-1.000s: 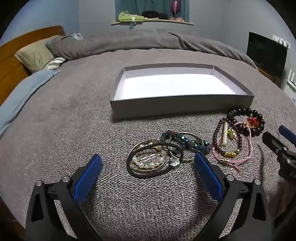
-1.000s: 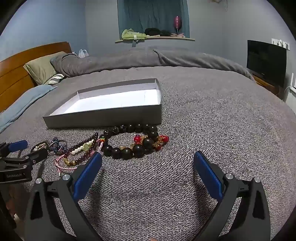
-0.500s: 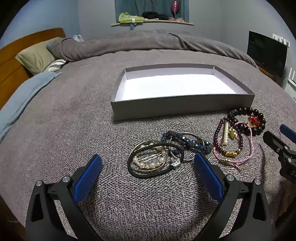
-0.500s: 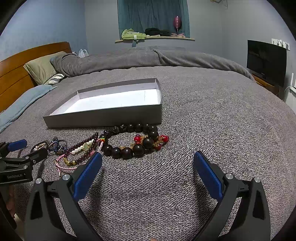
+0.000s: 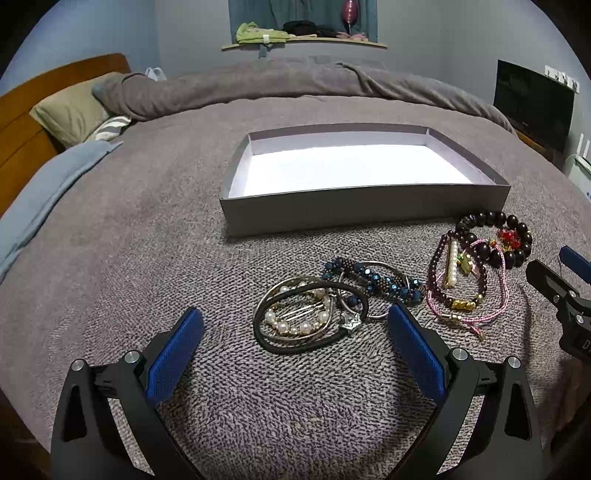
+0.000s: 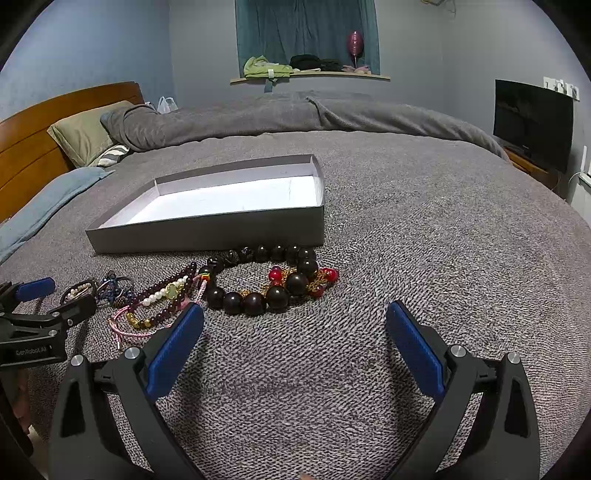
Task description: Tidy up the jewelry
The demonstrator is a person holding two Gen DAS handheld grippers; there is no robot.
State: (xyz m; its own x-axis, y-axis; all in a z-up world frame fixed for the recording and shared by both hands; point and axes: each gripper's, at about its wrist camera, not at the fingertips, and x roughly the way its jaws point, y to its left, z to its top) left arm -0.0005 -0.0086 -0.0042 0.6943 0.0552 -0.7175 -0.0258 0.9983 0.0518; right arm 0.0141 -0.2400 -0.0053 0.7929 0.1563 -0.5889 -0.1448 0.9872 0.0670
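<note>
one box (image 5: 365, 214), two gaping tongs (image 5: 295, 339)

Bedroom interior. A grey knitted bedspread (image 6: 424, 229) covers the bed and fills the foreground ahead of the tongs. Far beyond the tongs, a rumpled grey duvet (image 6: 295, 114) lies across the bed. To the far left stand a brown wooden headboard (image 6: 33, 136), an olive-green pillow (image 6: 79, 131) and a pale blue blanket (image 6: 40, 201). Straight ahead, blue-grey walls (image 6: 99, 48) frame a window recess with teal curtains (image 6: 306, 29) and a curved wooden sill (image 6: 310, 75) bearing folded clothes. To the far right, a black flat television screen (image 6: 532, 120) stands on a low wooden cabinet (image 6: 528, 166). Lighting is dim and cool.
</note>
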